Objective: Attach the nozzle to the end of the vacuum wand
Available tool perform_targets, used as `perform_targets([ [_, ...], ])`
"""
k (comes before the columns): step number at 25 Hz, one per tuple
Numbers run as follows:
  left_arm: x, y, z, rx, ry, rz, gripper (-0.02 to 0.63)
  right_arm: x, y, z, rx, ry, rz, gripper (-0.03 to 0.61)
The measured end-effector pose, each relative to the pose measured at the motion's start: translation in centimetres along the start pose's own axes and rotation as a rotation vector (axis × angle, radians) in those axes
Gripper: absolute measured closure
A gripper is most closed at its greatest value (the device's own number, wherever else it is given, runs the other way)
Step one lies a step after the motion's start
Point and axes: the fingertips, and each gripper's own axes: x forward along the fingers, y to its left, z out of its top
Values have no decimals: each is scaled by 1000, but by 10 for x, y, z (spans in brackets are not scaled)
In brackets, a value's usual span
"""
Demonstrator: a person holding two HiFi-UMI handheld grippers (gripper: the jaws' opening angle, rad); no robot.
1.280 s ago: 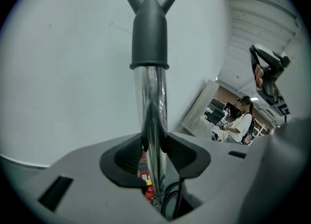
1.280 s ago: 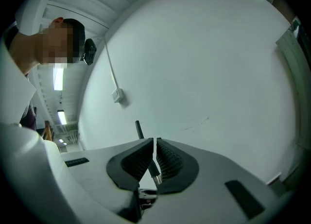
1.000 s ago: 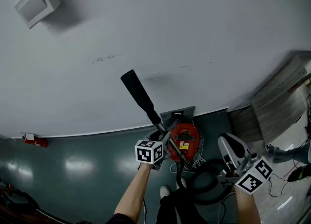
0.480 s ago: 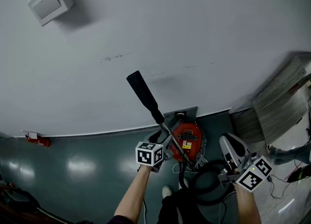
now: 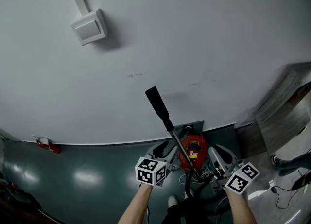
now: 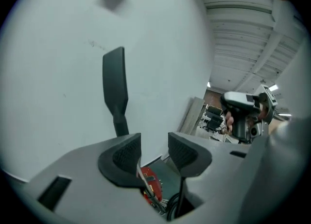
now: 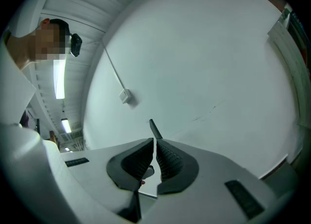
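Because only the right gripper (image 7: 155, 162) has a hold, with its ribbed dark pads closed to a sliver on what looks like the lower part of the wand (image 5: 181, 146), the long tube could swing or twist in that narrow pinch. A smooth, shiny metal pipe gives rubber little to bite on.

The left gripper (image 6: 154, 151) stands open. Its jaws have just been closing a little, and nothing lies between the pads (image 6: 124, 155); the tube passes just beyond and below them. If it shuts off-line, it may knock the wand sideways rather than steady it.

Below the hands, the black hose (image 5: 188, 185) loops beside the rounded red canister (image 5: 199, 145) on the glossy dark floor (image 5: 87, 179). Lifting the wand further could pull that loop taut and tug the canister.

Farther out, the nozzle (image 5: 158, 102) sits on the wand's top end, raised in front of the wall (image 5: 194, 48). It is flat and matte black, probably hard plastic, and widens from a round collar to a squared-off tip. Whether the collar is pushed fully home cannot be told, and a shallow friction fit could let it slip off when the wand tips. The tip could also scuff the pale, smooth wall if it drifts forward.

High on that wall sits a boxy white switch housing (image 5: 90, 26).
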Motion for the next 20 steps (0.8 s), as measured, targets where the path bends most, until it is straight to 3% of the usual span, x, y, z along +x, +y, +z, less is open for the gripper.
perform_targets([
  [5, -49, -46, 48, 96, -88, 1, 491, -2, 31, 0, 23, -27, 44, 546],
  [12, -99, -84, 92, 144, -204, 22, 597, -7, 66, 10, 40, -65, 92, 552],
  [20, -133, -110, 120, 162, -291, 28, 609, -5, 99, 22, 38, -81, 141, 560],
])
